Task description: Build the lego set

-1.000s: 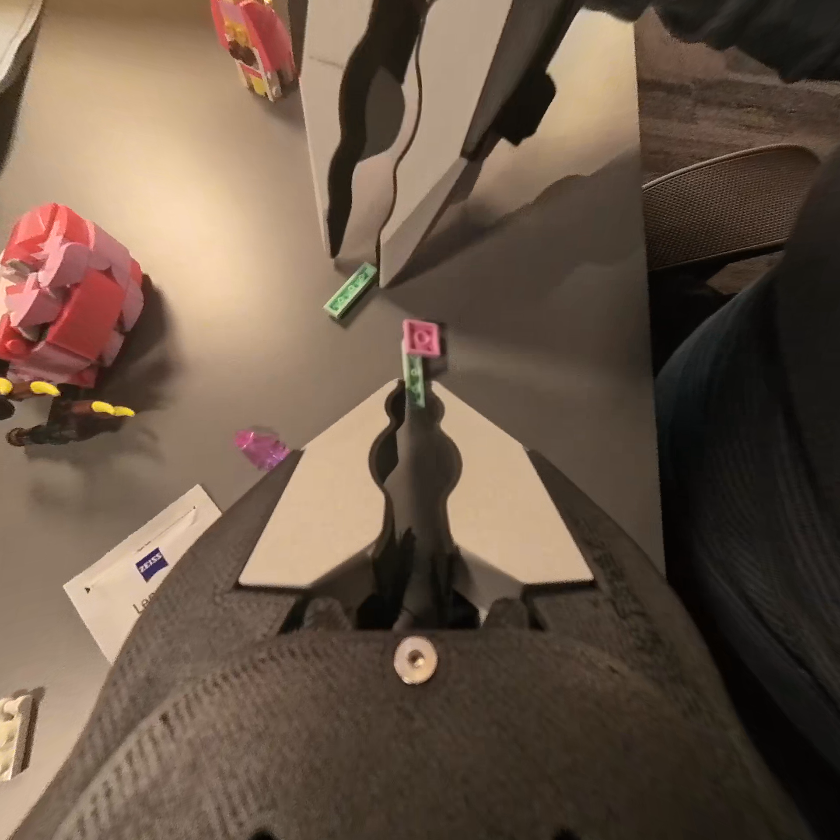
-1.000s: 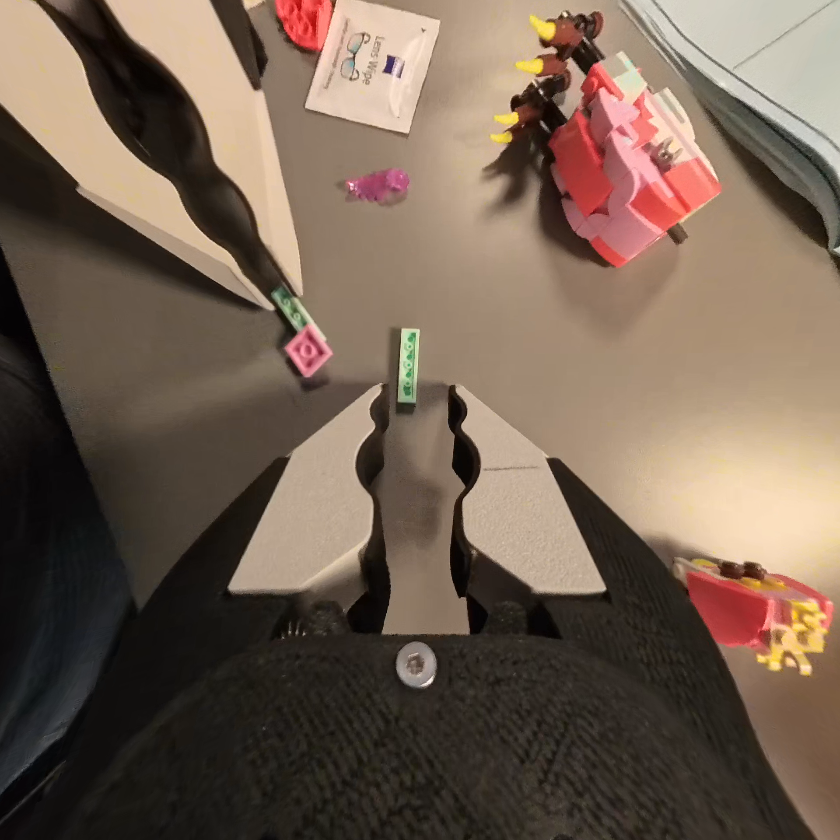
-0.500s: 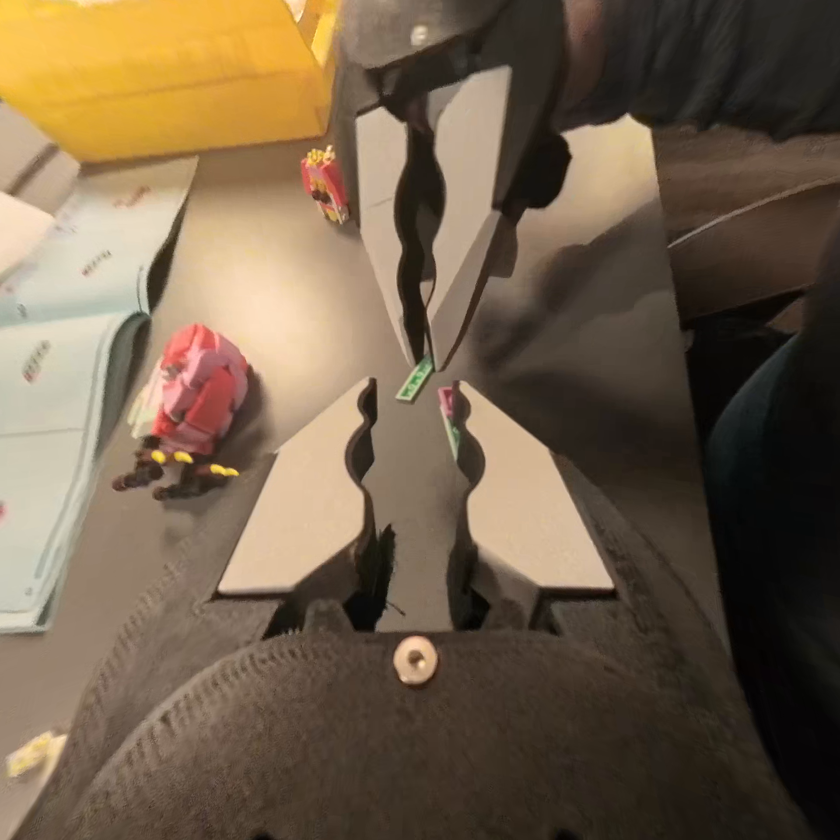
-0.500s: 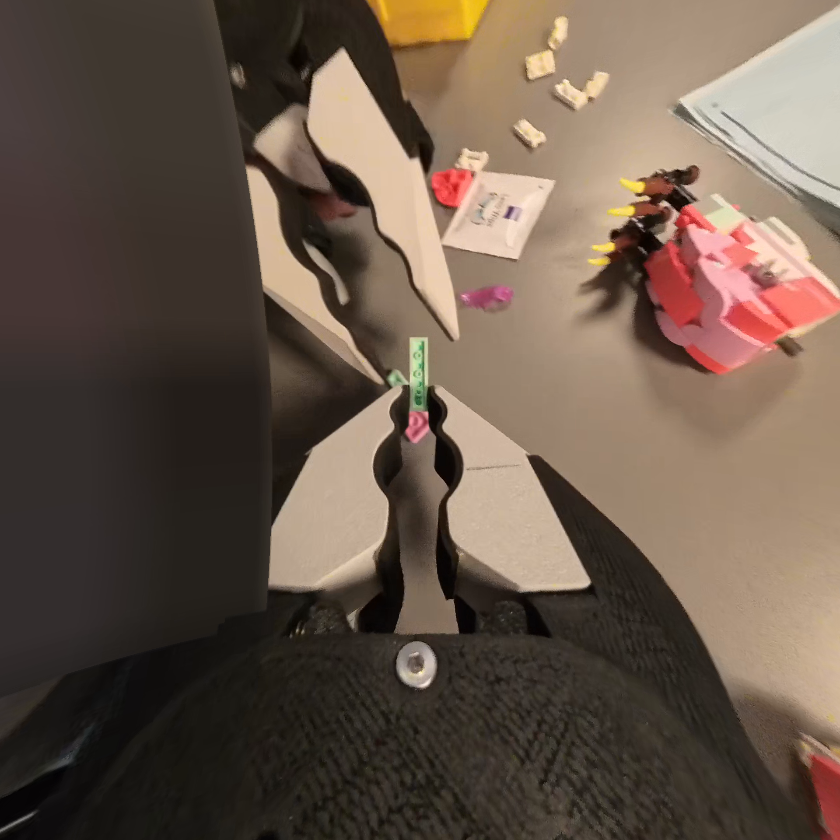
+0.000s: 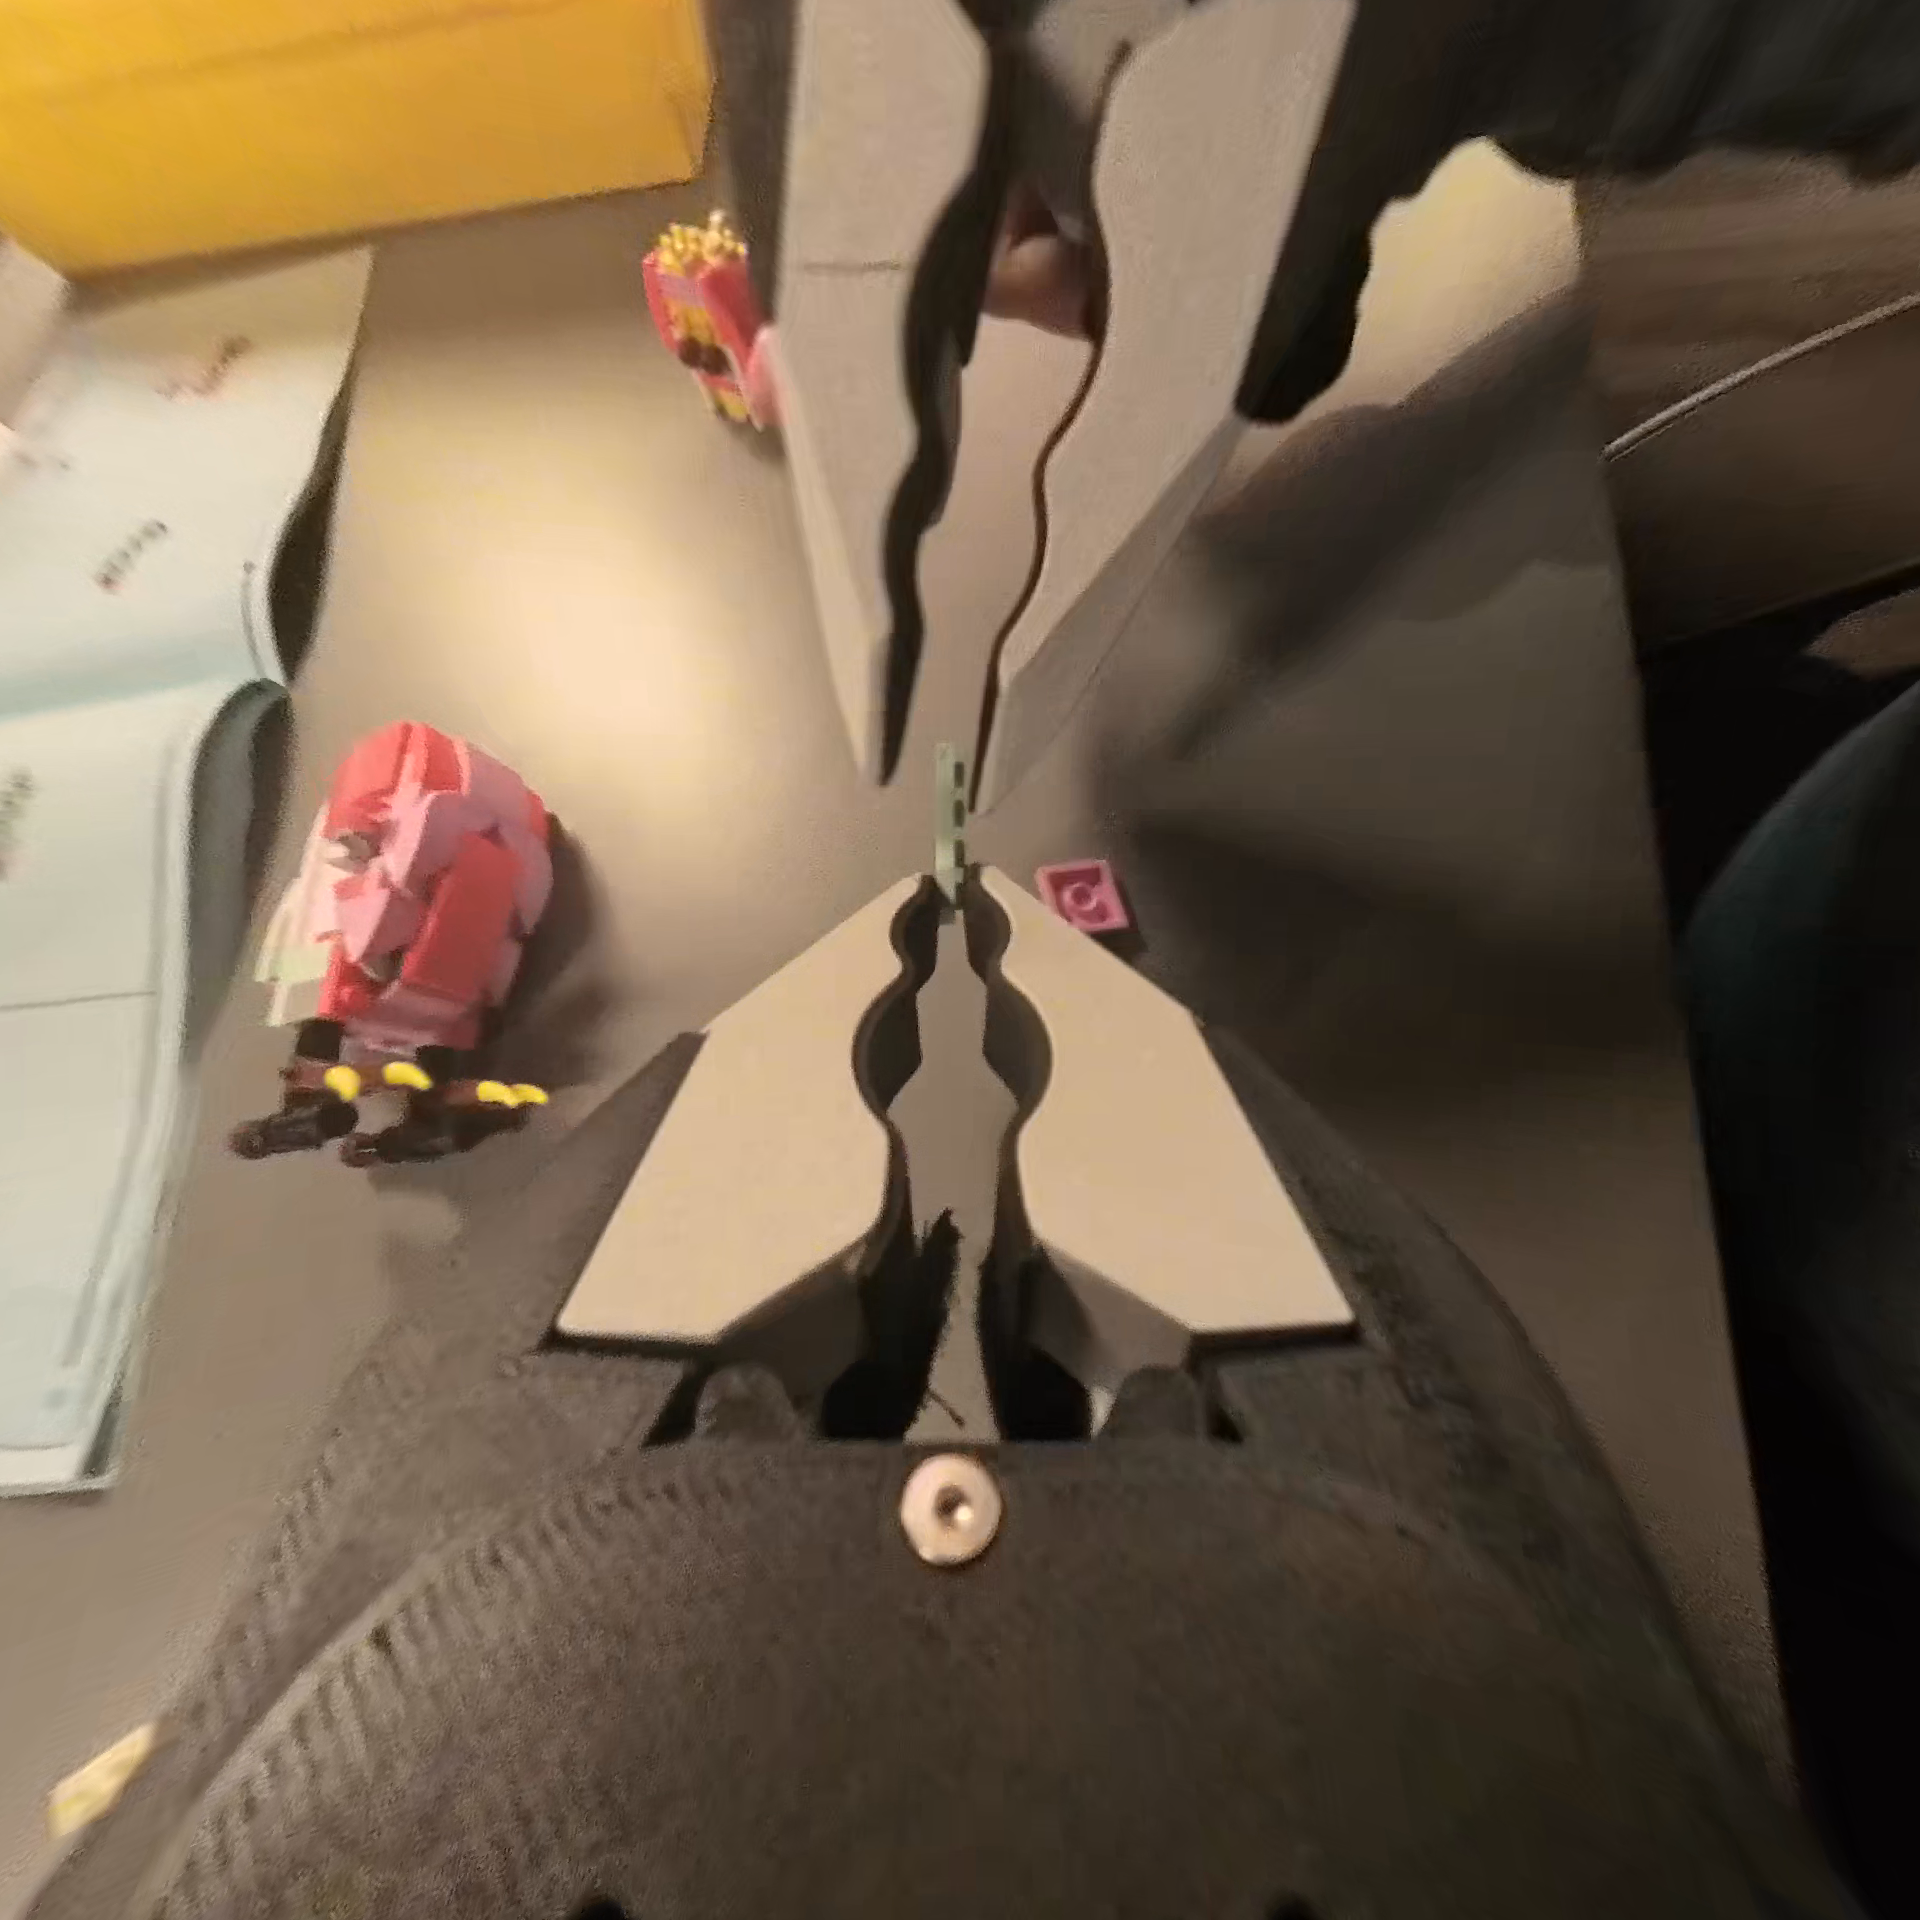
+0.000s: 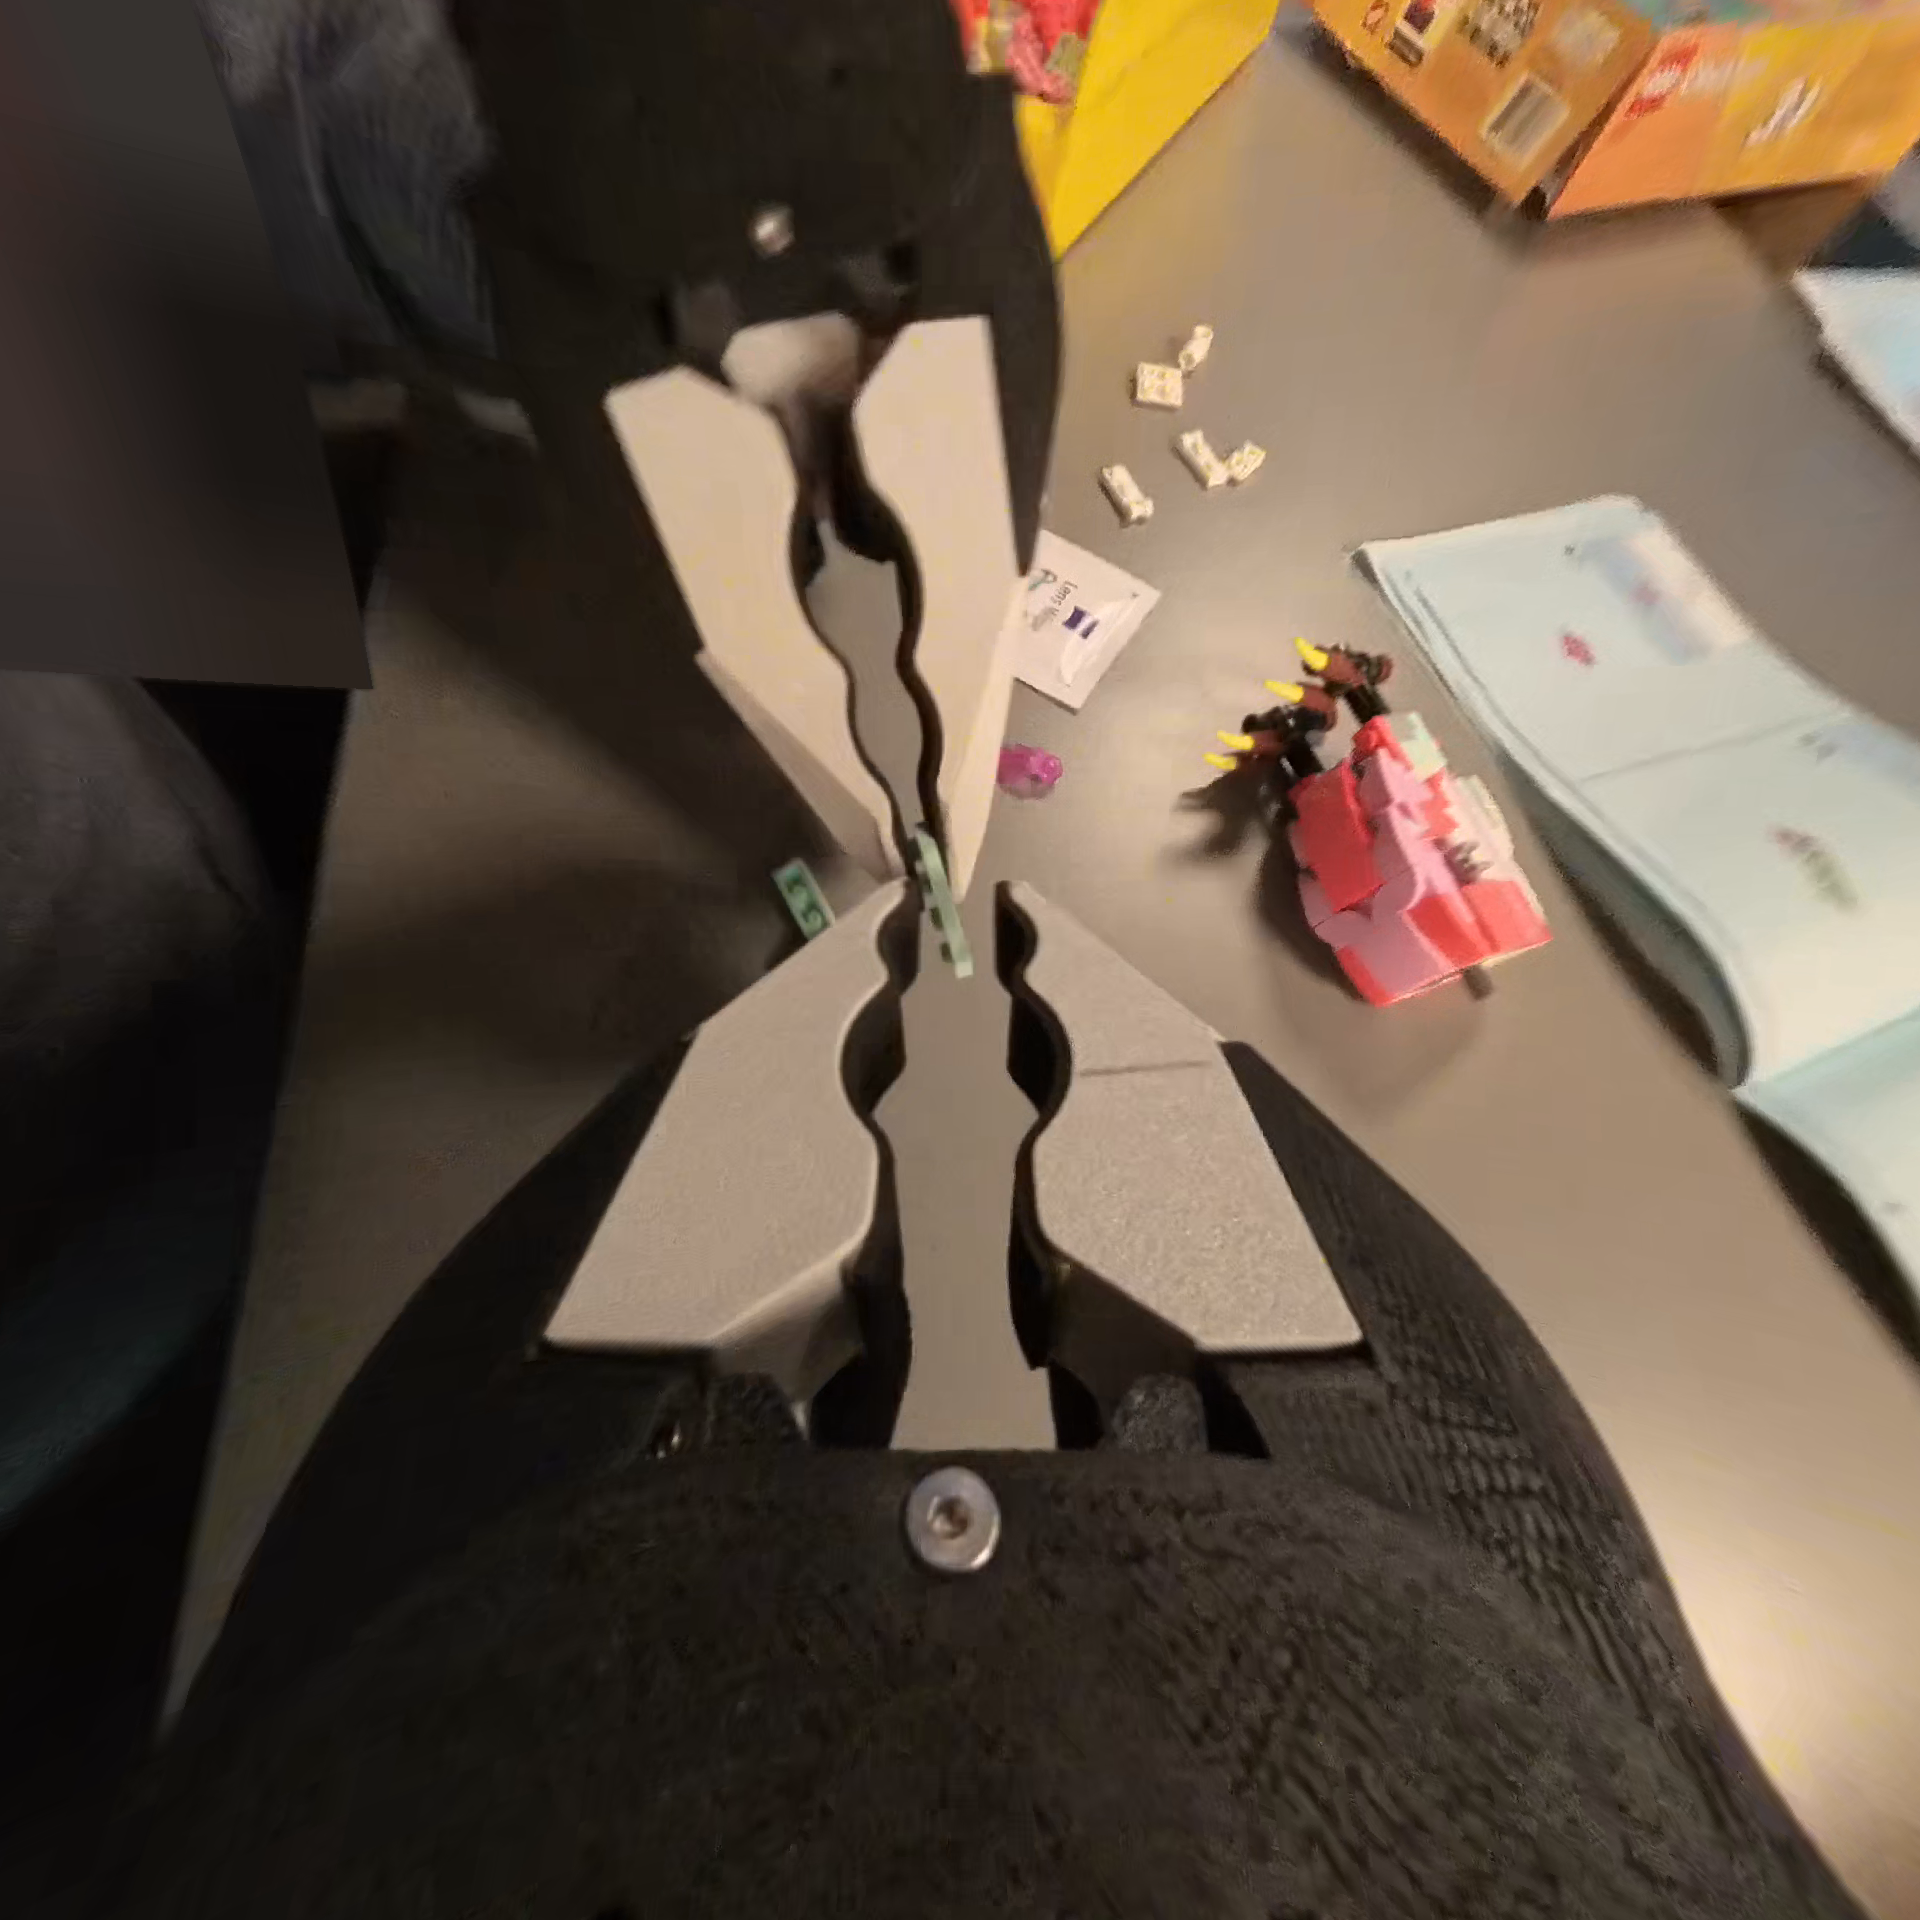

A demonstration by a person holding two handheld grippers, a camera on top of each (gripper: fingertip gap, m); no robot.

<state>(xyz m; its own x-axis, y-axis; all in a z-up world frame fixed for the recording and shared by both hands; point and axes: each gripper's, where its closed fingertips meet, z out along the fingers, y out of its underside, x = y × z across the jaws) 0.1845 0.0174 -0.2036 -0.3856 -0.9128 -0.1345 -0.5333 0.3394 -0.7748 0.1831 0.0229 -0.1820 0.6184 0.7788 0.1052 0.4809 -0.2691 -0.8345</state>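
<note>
My left gripper [image 5: 948, 883] is shut on one end of a thin light green plate [image 5: 948, 821], held on edge above the grey table [image 5: 623, 582]. The plate's free end reaches between the fingertips of my right gripper [image 5: 935, 784], which points at it from the far side. In the right wrist view my right gripper [image 6: 956, 894] is open. The green plate [image 6: 940, 914] hangs between its fingers with a clear gap to the right finger [image 6: 1023, 925]. A pink square plate [image 5: 1086, 896] lies on the table beside my left gripper. A second green plate [image 6: 800, 899] lies on the table.
A red and pink brick model [image 5: 416, 894] with yellow-clawed feet stands to the left. An open booklet [image 5: 83, 727], a yellow box [image 5: 343, 104] and a small fries model [image 5: 707, 301] lie beyond. A white packet [image 6: 1081, 623], a purple piece [image 6: 1029, 769] and small white pieces [image 6: 1174, 436] lie nearby. Only a small space, under 4 cm, lies between the two pairs of fingers. Both grippers' tips are roughly 12 cm from the white packet [image 6: 1081, 623].
My left gripper opened, then shut again on a green plate. My right gripper shut on a green plate, then opened. The pink square plate, earlier on the held plate, now lies on the table.
</note>
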